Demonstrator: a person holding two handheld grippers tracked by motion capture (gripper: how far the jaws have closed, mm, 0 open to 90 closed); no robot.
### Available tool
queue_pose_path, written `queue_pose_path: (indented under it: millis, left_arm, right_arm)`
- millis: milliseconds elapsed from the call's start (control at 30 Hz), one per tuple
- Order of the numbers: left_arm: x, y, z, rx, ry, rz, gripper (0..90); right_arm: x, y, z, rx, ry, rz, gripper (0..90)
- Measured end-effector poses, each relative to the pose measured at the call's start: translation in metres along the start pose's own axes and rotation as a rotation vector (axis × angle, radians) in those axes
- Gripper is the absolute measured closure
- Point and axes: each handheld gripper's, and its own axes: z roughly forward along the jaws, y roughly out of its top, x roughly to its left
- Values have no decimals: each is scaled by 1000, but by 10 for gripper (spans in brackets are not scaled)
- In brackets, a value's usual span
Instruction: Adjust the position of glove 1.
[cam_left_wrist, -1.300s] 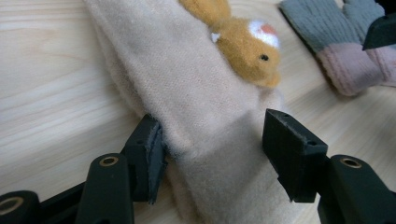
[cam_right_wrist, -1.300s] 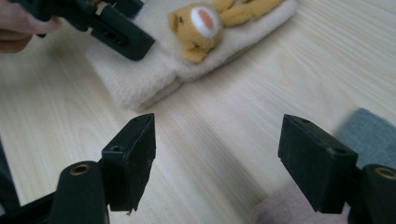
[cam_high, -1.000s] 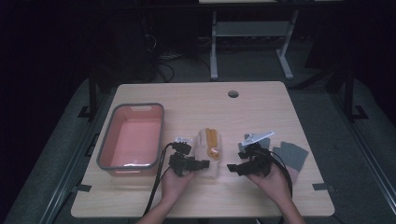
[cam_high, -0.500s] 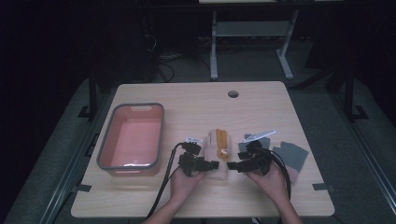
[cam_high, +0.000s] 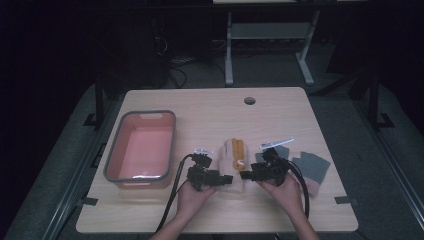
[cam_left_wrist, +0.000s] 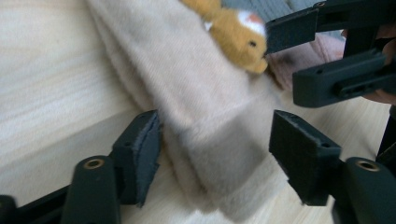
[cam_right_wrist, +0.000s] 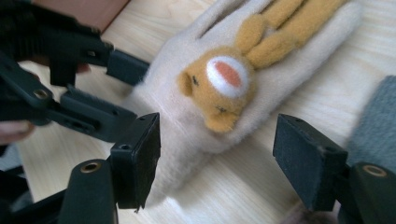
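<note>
The fluffy cream glove (cam_high: 234, 165) with a little orange bear (cam_right_wrist: 219, 91) on it lies flat on the table (cam_high: 210, 115) — its cuff end sits between the left gripper (cam_left_wrist: 217, 156) fingers, which have just been opening and stand apart. The right gripper (cam_right_wrist: 217, 156) fingers — just closing a bit — stand apart around the bear end, not pressing. A pink tub (cam_high: 141, 148) sits well off beside the left gripper.

Fuzzy cream cloth glove (cam_right_wrist: 261, 84) – smooth matt pale wood table (cam_high: 210, 107)
</note>
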Motion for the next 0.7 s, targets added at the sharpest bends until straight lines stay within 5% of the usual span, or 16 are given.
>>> queue_pose_path:
  millis: [100,700]
  left_arm:
    - [1,-2,0,1,-5,0,404]
    - [1,-3,4,24,16,10,502]
  right_arm:
    - [-1,1,4,13,-11,52,334]
    - [-4,1,25,23,-44,123,453]
